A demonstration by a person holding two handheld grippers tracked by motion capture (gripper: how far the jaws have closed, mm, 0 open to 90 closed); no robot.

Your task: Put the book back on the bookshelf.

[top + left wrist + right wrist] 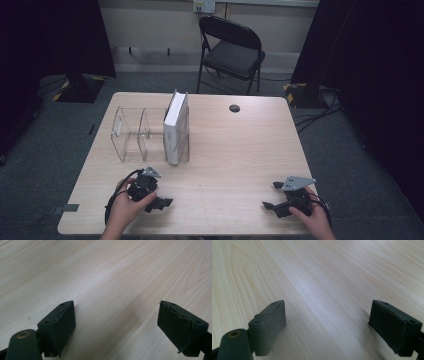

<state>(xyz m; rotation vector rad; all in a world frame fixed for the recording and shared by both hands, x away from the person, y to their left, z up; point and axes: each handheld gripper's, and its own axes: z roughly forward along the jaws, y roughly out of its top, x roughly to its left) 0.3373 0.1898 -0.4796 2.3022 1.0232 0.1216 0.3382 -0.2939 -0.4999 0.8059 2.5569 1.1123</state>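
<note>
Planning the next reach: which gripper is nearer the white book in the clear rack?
Left. The left gripper sits just in front of the white book, toward the person; the right gripper lies far off to the right, near the table's front edge.

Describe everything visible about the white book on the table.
The white book stands upright in the rightmost compartment of a clear plastic divider rack, at the table's left-centre. Its cover looks plain white with faint markings too small to read; the page edges face up. It leans slightly against the rack's wall. Neither gripper touches it; both rest nearer the person.
</note>
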